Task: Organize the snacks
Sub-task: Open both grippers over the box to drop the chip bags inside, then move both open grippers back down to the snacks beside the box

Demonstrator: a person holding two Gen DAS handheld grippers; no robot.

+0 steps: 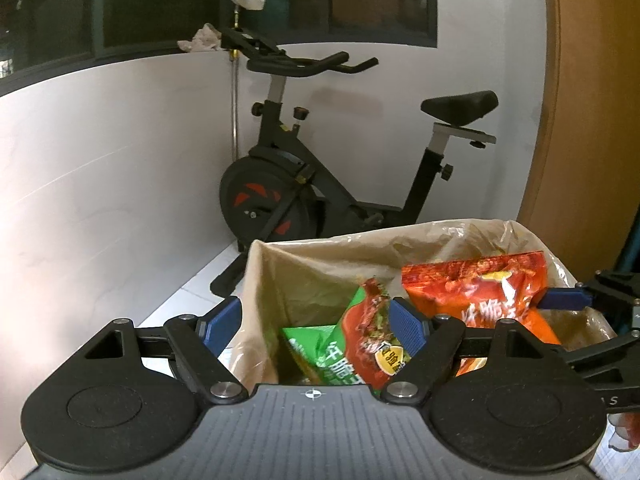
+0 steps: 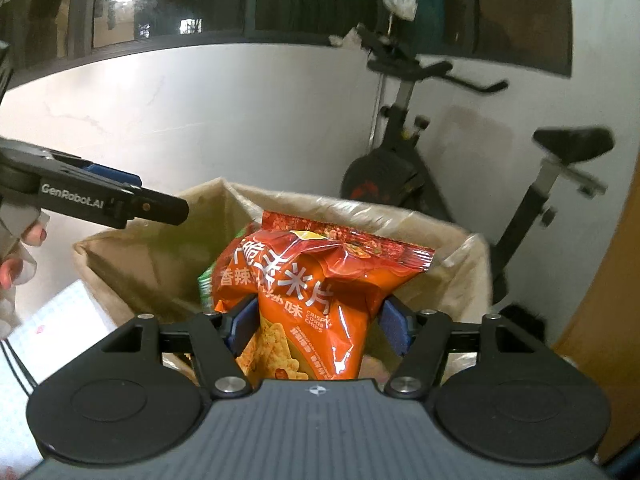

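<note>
A tan, plastic-lined open bin [image 2: 476, 256] already holds 1 green-and-red crinkly snack bag [image 1: 352, 344], and a shiny orange bag of corn chips [image 2: 316, 292] stands upright in the bin's mouth beside it, so the sorting looks at least partly done. The right tongs [image 2: 320, 322] have their blue pads on either side of the orange bag, the left one touching it and the right one seemingly just clear, so the grip is probably being let go. The left tongs [image 1: 316, 320] hang wide apart and empty over the bin's near rim; whether more snacks wait outside the bin cannot be told.
</note>
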